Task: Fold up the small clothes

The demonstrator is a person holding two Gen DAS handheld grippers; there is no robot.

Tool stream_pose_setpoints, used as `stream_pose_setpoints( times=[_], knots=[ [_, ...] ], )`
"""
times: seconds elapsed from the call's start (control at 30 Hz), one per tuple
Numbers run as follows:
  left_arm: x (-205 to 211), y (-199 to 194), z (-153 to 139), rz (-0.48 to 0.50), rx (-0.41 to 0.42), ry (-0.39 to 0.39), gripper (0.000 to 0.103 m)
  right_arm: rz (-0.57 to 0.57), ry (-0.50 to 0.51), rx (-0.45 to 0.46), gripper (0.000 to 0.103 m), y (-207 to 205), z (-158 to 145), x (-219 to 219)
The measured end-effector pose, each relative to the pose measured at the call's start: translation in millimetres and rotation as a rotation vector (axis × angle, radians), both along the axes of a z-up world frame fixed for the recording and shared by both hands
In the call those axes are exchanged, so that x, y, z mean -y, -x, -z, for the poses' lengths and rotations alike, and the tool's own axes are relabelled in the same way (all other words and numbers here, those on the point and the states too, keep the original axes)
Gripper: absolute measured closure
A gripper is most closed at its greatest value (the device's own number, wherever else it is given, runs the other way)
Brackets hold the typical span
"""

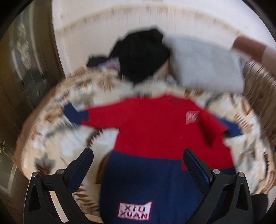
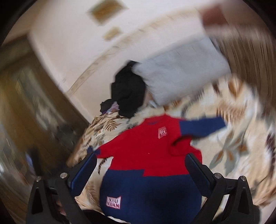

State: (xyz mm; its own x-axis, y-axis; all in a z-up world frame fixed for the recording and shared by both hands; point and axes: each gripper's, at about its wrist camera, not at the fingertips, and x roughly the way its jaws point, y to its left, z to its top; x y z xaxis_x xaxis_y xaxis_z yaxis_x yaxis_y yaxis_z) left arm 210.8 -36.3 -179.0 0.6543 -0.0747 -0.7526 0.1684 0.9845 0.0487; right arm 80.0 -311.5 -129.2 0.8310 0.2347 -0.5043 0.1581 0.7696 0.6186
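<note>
A small red and navy sweater [image 1: 155, 131] lies spread flat on a leaf-patterned bedspread [image 1: 69, 137], sleeves out to both sides, a white "XIU XUAN" label [image 1: 135, 210] on its navy hem. My left gripper [image 1: 138, 155] hovers open above the hem, fingers wide apart with nothing between them. In the right wrist view the same sweater [image 2: 148, 151] lies below my right gripper [image 2: 140, 158], which is also open and holds nothing. One sleeve [image 2: 201, 126] stretches to the right. Both views are blurred by motion.
Beyond the sweater sit a black heap of clothing [image 1: 143, 53] and a pale grey pillow [image 1: 205, 63]. A striped brown cushion [image 1: 262, 89] stands at the right. A cream wall [image 1: 103, 13] runs behind the bed; dark wooden furniture [image 1: 25, 69] is at the left.
</note>
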Motion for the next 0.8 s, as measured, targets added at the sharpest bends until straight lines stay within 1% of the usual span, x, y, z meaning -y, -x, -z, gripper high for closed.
stream_pose_setpoints(
  times=[0.03, 0.1, 0.13, 0.17, 0.23, 0.27, 0.3, 0.33, 0.37, 0.43, 0.5, 0.53, 0.6, 0.67, 0.7, 0.77, 0.8],
  knots=[
    [5, -17, 20, -0.013, -0.039, -0.023, 0.0, 0.018, -0.067, -0.026, 0.0, -11, 16, 18],
    [12, -38, 50, -0.015, -0.079, -0.057, 0.0, 0.066, -0.205, -0.081, 0.0, -34, 54, 57],
    [15, -49, 68, -0.021, -0.101, -0.088, 0.0, 0.102, -0.274, -0.11, 0.0, -46, 76, 77],
    [18, -55, 77, -0.026, -0.116, -0.103, 0.0, 0.127, -0.318, -0.129, 0.0, -56, 92, 91],
    [23, -72, 103, -0.035, -0.175, -0.155, 0.0, 0.169, -0.411, -0.173, 0.0, -79, 128, 117],
    [21, -73, 107, -0.037, -0.18, -0.165, 0.0, 0.188, -0.44, -0.189, 0.001, -90, 142, 126],
    [21, -75, 113, -0.04, -0.171, -0.18, 0.0, 0.2, -0.456, -0.191, 0.004, -98, 152, 132],
    [22, -75, 115, -0.042, -0.162, -0.194, 0.0, 0.213, -0.459, -0.195, 0.011, -110, 164, 138],
    [24, -77, 117, -0.036, -0.153, -0.21, 0.0, 0.226, -0.456, -0.21, 0.015, -119, 172, 143],
    [26, -79, 120, -0.025, -0.151, -0.21, 0.0, 0.276, -0.484, -0.266, 0.021, -140, 196, 154],
    [27, -83, 128, -0.024, -0.17, -0.228, 0.0, 0.333, -0.47, -0.339, 0.029, -151, 211, 165],
    [28, -85, 132, -0.016, -0.182, -0.228, 0.0, 0.355, -0.465, -0.357, 0.032, -154, 216, 168],
    [27, -86, 132, -0.015, -0.174, -0.211, 0.0, 0.379, -0.475, -0.345, 0.032, -155, 220, 173],
    [27, -87, 134, -0.004, -0.177, -0.199, 0.0, 0.376, -0.429, -0.337, 0.032, -163, 217, 175],
    [26, -88, 135, -0.003, -0.181, -0.185, 0.0, 0.374, -0.424, -0.334, 0.033, -164, 218, 176],
    [19, -92, 139, -0.016, -0.2, -0.125, 0.0, 0.389, -0.433, -0.318, 0.039, -168, 221, 179],
    [15, -92, 140, -0.024, -0.209, -0.091, 0.0, 0.393, -0.432, -0.305, 0.051, -169, 221, 182]
  ],
)
